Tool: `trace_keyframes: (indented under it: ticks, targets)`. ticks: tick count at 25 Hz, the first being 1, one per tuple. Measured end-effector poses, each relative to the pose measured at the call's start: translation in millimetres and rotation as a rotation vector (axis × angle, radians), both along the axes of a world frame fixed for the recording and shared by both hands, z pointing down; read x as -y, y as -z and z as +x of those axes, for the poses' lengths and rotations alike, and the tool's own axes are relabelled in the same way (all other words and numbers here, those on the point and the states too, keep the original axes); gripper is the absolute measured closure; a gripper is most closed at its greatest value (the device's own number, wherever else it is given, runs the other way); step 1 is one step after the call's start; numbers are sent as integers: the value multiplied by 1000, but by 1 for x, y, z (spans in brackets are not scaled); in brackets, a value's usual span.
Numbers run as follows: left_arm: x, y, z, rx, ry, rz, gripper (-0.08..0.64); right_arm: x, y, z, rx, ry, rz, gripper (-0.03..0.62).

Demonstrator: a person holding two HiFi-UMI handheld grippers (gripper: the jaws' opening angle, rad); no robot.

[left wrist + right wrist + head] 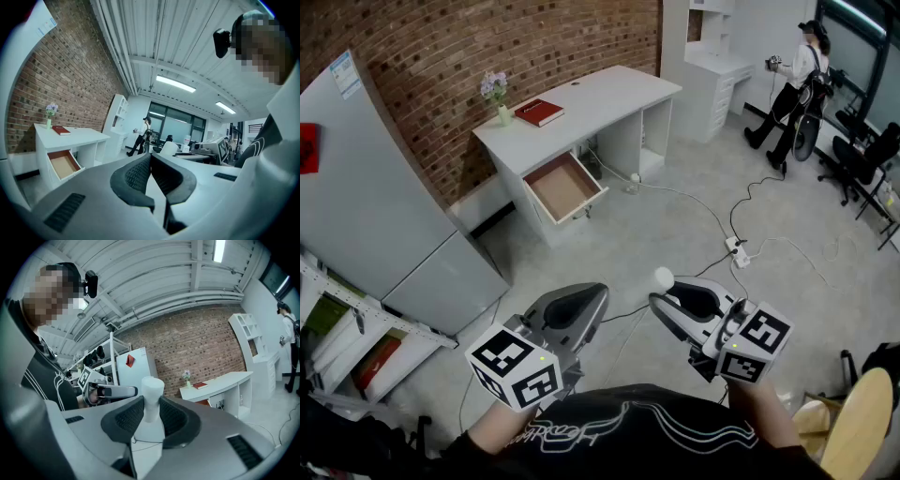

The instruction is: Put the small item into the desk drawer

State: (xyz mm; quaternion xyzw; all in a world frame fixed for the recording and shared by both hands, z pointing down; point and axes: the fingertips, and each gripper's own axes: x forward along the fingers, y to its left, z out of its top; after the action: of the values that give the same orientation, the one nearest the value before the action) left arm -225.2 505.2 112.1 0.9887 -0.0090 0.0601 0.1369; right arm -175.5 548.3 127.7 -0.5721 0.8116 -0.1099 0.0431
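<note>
The white desk [609, 94] stands far ahead by the brick wall, and its drawer [563, 187] is pulled open and shows a bare brown bottom. My right gripper [662, 296] is shut on a small white item [663, 277] with a rounded top. In the right gripper view the small white item [151, 399] stands upright between the dark pads [129, 417]. My left gripper [596, 294] is level with it, shut, with nothing in it; its pads [136, 174] meet. Both grippers hang over the floor, well short of the desk. The drawer [62, 164] also shows in the left gripper view.
A red book [540, 112] and a small vase of flowers [497, 94] sit on the desk. A white cabinet [375, 206] and a shelf [356, 337] fill the left. Cables and a power strip [738, 251] lie on the floor. A person [792, 80] stands far right; a wooden seat [858, 427] is at my right.
</note>
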Motion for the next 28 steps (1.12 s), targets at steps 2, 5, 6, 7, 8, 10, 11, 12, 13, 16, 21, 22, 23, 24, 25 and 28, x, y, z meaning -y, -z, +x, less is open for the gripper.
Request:
trace_keyframes:
  ticks: [2, 5, 6, 7, 8, 10, 11, 12, 13, 16, 21, 22, 23, 24, 25, 28]
  targets:
    - [-7, 3, 2, -5, -3, 7, 538, -7, 2, 2, -3, -3, 5, 477]
    - [-16, 4, 4, -5, -2, 14, 538, -16, 4, 5, -6, -3, 10, 477]
    - [-19, 4, 5, -5, -1, 16, 538, -19, 4, 6, -8, -3, 12, 477]
    - [-22, 4, 6, -4, -1, 17, 538, -22, 4, 7, -9, -3, 13, 477]
    - [-24, 4, 6, -3, -1, 18, 538, -24, 4, 8, -10, -3, 15, 477]
    - [-28, 4, 6, -2, 1, 23, 538, -28, 4, 9, -10, -2, 19, 477]
    - [-29, 3, 6, -1, 3, 26, 538, -29, 4, 9, -9, 0, 21, 477]
    - [-30, 3, 6, -1, 6, 27, 538, -29, 4, 9, -8, 1, 23, 477]
    - [-29, 3, 6, -1, 10, 28, 538, -29, 4, 10, -6, 2, 24, 477]
    - [-26, 2, 7, 3, 20, 23, 538, -25, 4, 15, -3, -11, 24, 477]
    - [-23, -2, 17, 21, 28, 7, 538, -22, 1, 27, 20, -24, 19, 477]
    - [-21, -4, 19, 26, 28, 4, 538, -21, -1, 30, 26, -26, 16, 477]
    - [-19, -7, 21, 32, 28, 2, 538, -19, -4, 32, 32, -30, 14, 477]
    - [-16, -10, 23, 37, 27, -2, 538, -16, -6, 35, 40, -34, 10, 477]
    - [-12, -13, 26, 42, 25, -6, 538, -13, -9, 39, 48, -40, 7, 477]
    - [-2, -22, 38, 51, 15, -19, 538, -5, -18, 52, 67, -59, 1, 477]
